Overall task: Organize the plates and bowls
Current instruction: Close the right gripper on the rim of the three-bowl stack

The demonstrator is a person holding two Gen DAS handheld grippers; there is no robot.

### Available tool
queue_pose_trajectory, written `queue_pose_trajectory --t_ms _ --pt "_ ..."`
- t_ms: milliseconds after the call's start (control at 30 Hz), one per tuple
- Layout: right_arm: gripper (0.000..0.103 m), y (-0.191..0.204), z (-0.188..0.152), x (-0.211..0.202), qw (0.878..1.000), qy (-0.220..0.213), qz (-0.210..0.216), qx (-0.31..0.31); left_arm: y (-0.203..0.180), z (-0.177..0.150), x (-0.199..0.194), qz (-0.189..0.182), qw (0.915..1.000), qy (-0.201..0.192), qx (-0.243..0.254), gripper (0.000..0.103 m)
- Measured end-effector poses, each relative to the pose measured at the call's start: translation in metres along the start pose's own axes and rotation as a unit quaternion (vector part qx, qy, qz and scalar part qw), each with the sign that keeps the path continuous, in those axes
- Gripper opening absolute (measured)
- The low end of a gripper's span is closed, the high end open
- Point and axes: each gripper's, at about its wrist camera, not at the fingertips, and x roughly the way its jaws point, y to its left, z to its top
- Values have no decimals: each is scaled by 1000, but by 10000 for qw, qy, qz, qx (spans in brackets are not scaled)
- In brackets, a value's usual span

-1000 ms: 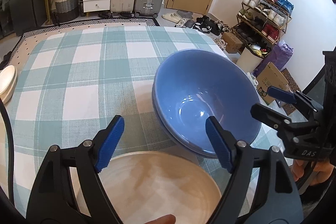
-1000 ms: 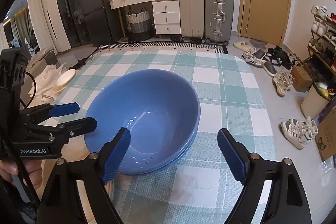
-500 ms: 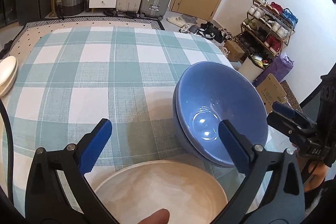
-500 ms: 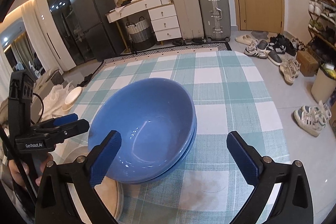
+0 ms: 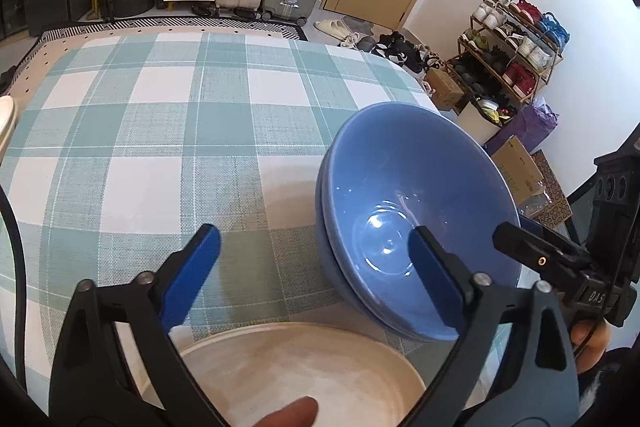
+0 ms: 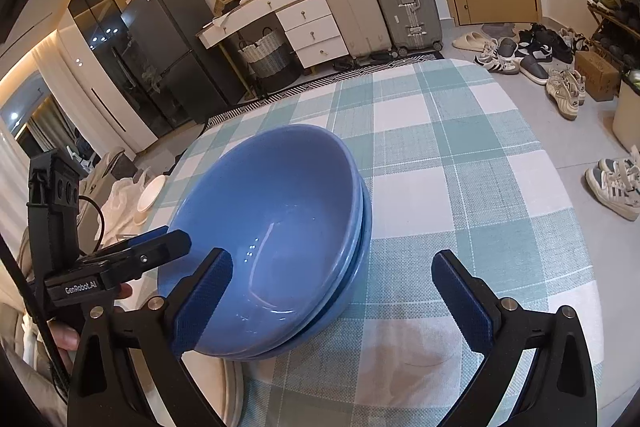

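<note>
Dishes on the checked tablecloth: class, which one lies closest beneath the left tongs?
The large cream plate at the near table edge. It lies directly under the open left tongs; the stacked blue bowls sit to its right, and the small cream dishes lie far off.

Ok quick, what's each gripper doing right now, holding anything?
Left gripper: open, holding nothing, just been closing a little.
Right gripper: open, holding nothing.

left gripper (image 5: 314, 273): black frame | blue pads | silver screws | right gripper (image 6: 332, 301): same
</note>
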Motion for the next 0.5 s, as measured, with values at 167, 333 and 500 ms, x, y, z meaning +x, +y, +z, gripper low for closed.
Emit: queue_pose_trajectory --t_ms 167,333,500 --pt "83 1 1 7 9999 90 127 -29 -9 -2 10 -230 9994 201 166 62" --pt "70 4 0 7 9997 73 180 -131 -20 -4 12 -242 9990 169 323 41" --pt "59 7 1 7 9997 39 52 -231 -20 -3 12 -191 9993 163 279 34"
